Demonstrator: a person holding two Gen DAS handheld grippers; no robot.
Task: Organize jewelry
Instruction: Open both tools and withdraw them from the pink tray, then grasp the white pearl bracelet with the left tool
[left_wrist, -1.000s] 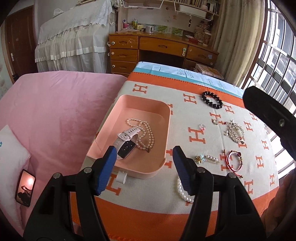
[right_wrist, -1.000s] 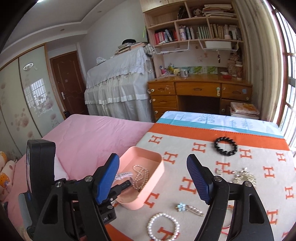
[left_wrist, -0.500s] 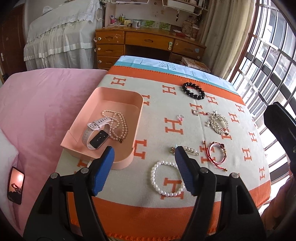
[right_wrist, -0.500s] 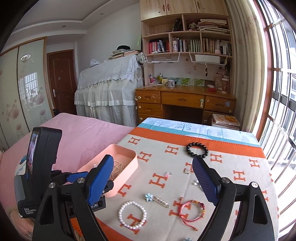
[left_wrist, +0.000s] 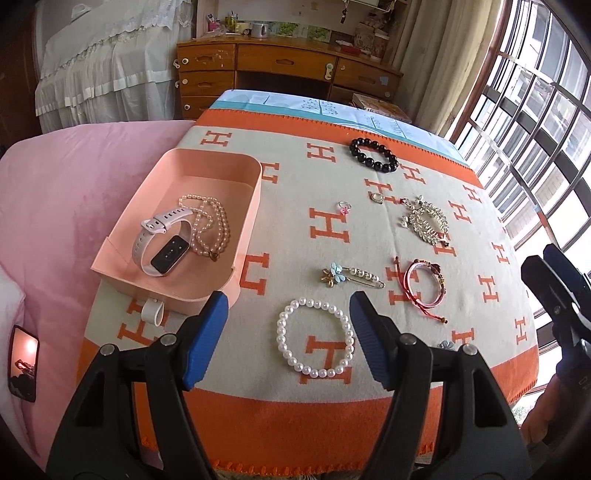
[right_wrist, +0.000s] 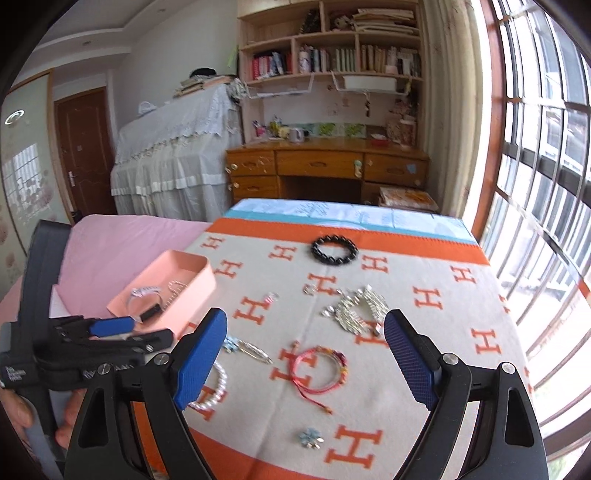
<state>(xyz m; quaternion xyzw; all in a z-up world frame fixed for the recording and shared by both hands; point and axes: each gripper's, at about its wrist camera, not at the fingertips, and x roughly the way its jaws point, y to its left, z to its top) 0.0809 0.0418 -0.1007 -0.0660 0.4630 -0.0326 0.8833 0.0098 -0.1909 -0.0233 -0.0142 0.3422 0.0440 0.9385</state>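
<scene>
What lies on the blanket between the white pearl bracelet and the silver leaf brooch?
In the left wrist view, a flower pin with pearls lies between the white pearl bracelet and the silver leaf brooch; the red cord bracelet lies beside it.

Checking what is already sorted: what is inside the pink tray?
In the pink tray lie a white-strapped smartwatch and a pearl necklace, its strand touching the watch. The necklace's clasp is not visible, and the tray floor under both is covered.

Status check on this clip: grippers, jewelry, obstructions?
Left gripper open over the white pearl bracelet; right gripper open, empty, above the red cord bracelet. Pink plastic tray holds a watch and a necklace. Nothing in the way.
</scene>
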